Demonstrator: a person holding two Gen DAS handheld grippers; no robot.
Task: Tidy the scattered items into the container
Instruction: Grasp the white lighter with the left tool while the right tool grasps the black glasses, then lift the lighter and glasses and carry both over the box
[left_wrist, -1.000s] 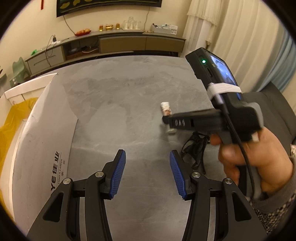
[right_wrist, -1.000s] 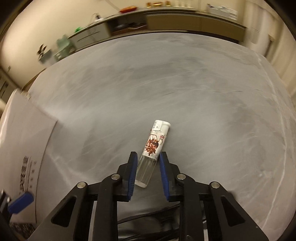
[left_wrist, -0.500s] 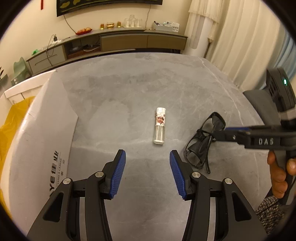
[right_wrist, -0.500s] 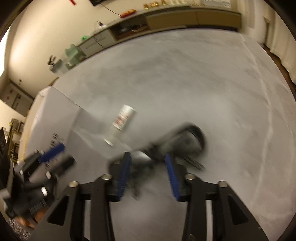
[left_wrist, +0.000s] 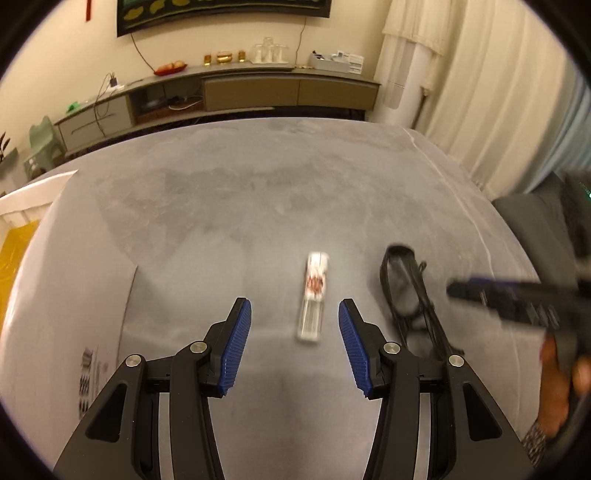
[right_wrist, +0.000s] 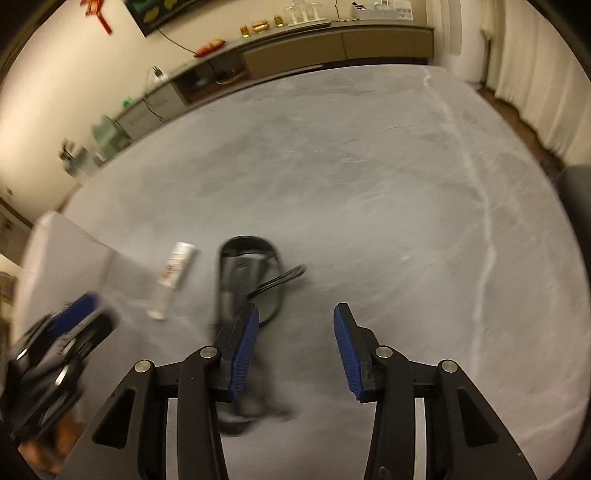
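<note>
Released since earlier, one lighter (left_wrist: 313, 301) lies on the desk (left_wrist: 258, 206), beside one pair of glasses (left_wrist: 408, 295). Left tool (left_wrist: 294, 334) spread, empty; right tool (right_wrist: 295, 345) opening, empty.

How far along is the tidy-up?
Nothing visibly stowed yet. The small bottle and the glasses both lie on the grey table. Left gripper hovers open by the bottle; right gripper is opening, nothing between its jaws. Both items remain for the white box.
</note>
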